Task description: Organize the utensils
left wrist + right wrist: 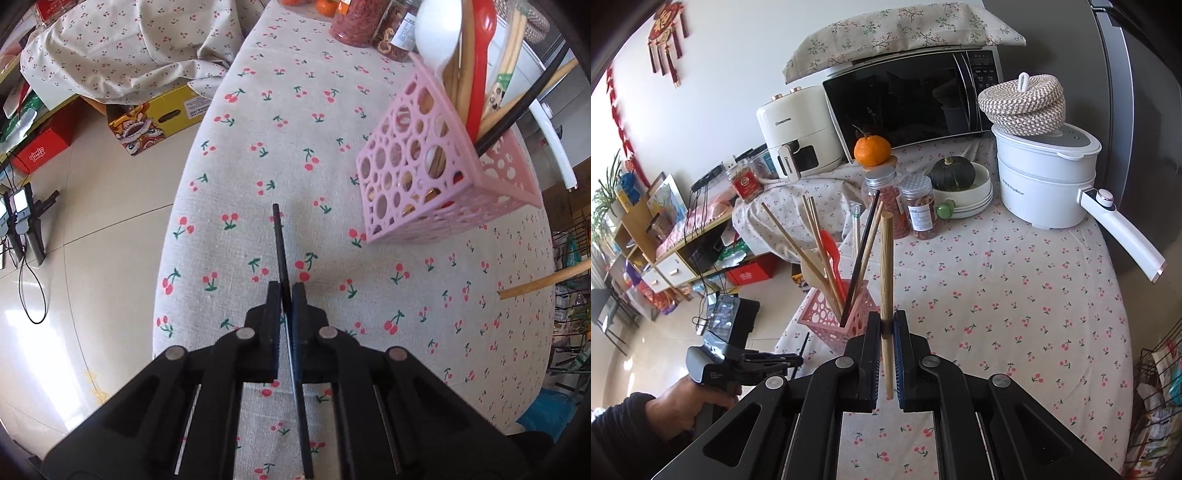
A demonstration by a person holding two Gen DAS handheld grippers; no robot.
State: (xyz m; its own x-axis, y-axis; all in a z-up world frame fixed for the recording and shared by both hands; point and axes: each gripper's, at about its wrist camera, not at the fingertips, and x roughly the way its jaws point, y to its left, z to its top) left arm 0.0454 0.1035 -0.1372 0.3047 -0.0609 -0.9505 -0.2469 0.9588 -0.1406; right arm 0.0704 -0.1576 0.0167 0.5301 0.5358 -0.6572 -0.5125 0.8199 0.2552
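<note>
In the left wrist view, my left gripper (pixel 287 291) is shut on a thin black chopstick (pixel 279 243) that points forward over the cherry-print tablecloth (pixel 295 147). The pink perforated utensil holder (pixel 424 177) stands to its upper right, holding wooden chopsticks, a red spoon (pixel 480 74) and a white ladle. In the right wrist view, my right gripper (pixel 886 321) is shut on a wooden chopstick (pixel 886 266) that stands nearly upright, just right of the pink holder (pixel 827 321). The left gripper (pixel 798 360) shows at lower left in a person's hand (pixel 687 402).
Jars (pixel 919 210), an orange (pixel 872 150), a squash in a bowl (pixel 951 173) and a white electric pot (pixel 1045 177) stand at the table's far side before a microwave (pixel 905 99). The table's left edge (pixel 173 221) drops to a floor with boxes (pixel 155 118).
</note>
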